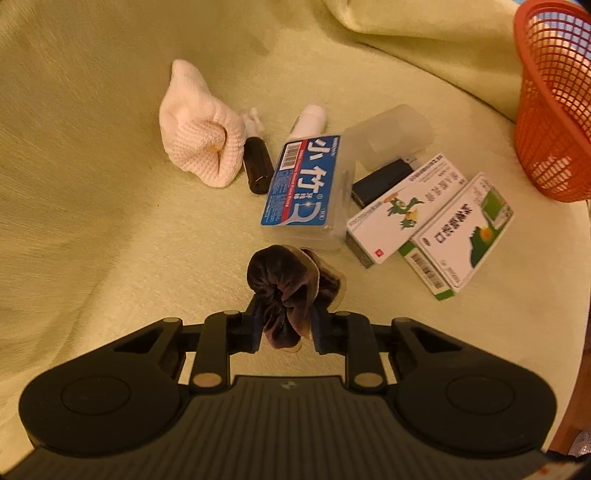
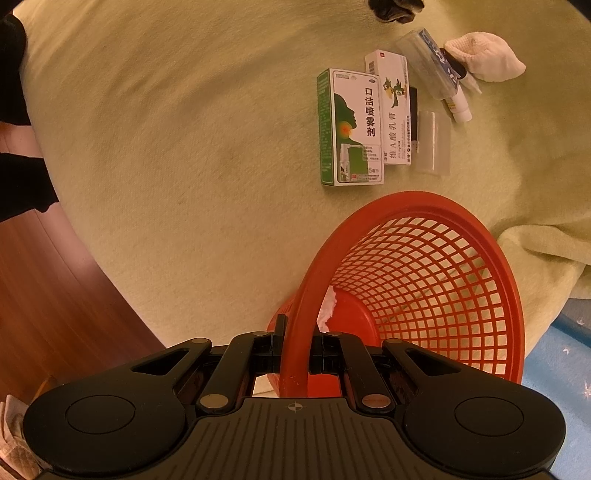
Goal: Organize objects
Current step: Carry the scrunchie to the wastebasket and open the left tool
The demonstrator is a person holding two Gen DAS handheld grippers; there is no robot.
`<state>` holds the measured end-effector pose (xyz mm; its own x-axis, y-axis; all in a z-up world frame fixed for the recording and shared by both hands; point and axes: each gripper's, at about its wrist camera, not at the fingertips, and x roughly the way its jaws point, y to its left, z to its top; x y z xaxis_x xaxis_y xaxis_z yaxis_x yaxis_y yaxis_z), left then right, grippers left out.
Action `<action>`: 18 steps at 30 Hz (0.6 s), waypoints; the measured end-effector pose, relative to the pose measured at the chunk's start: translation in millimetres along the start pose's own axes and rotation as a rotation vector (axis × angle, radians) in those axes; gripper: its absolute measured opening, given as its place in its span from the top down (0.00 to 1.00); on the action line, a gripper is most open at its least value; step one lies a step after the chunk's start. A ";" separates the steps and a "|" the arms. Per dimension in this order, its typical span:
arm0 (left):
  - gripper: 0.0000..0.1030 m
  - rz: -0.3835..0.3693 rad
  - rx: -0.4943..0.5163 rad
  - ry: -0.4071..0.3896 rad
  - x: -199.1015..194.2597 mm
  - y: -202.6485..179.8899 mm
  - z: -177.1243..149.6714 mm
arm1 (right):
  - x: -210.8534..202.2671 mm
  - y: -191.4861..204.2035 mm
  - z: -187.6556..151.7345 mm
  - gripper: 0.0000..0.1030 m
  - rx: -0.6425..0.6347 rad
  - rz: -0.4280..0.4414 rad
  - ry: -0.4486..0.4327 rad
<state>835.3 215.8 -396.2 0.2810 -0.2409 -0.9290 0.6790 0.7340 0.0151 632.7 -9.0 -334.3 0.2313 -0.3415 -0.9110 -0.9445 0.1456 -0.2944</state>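
My left gripper [image 1: 286,321] is shut on a dark brown velvet scrunchie [image 1: 284,280], which bulges above the fingers over the pale green blanket [image 1: 92,184]. Beyond it lie a blue floss-pick box [image 1: 303,181], a brown spray bottle [image 1: 256,162], a white tube [image 1: 308,122], a white knitted sock [image 1: 195,125], a clear plastic case [image 1: 391,133], a black USB stick [image 1: 380,177] and two medicine boxes [image 1: 402,206], [image 1: 461,236]. My right gripper [image 2: 297,339] is shut on the rim of the tilted red mesh basket [image 2: 424,206], which has something white [image 2: 328,306] inside.
The red basket [image 1: 554,110] stands at the far right in the left wrist view. A folded part of the blanket [image 1: 406,29] rises behind the objects. The right wrist view has a wooden floor [image 2: 55,295] at the left, a black sleeve [image 2: 14,74] and a blue surface [image 2: 565,350].
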 end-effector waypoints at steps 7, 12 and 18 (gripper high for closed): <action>0.80 -0.023 0.023 -0.056 -47.4 -11.7 5.7 | -0.3 0.8 1.1 0.96 0.000 -0.005 0.002; 0.80 -0.083 0.079 -0.142 -84.0 -30.4 29.9 | -0.3 3.8 1.8 0.96 -0.001 -0.013 0.007; 0.80 -0.198 0.178 -0.250 -114.5 -64.8 71.9 | -0.2 5.0 1.5 0.96 0.012 -0.016 0.010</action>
<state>807.9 150.1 -264.2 0.2749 -0.5310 -0.8015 0.8378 0.5413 -0.0713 628.3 -6.8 -336.0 0.2438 -0.3529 -0.9033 -0.9378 0.1517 -0.3124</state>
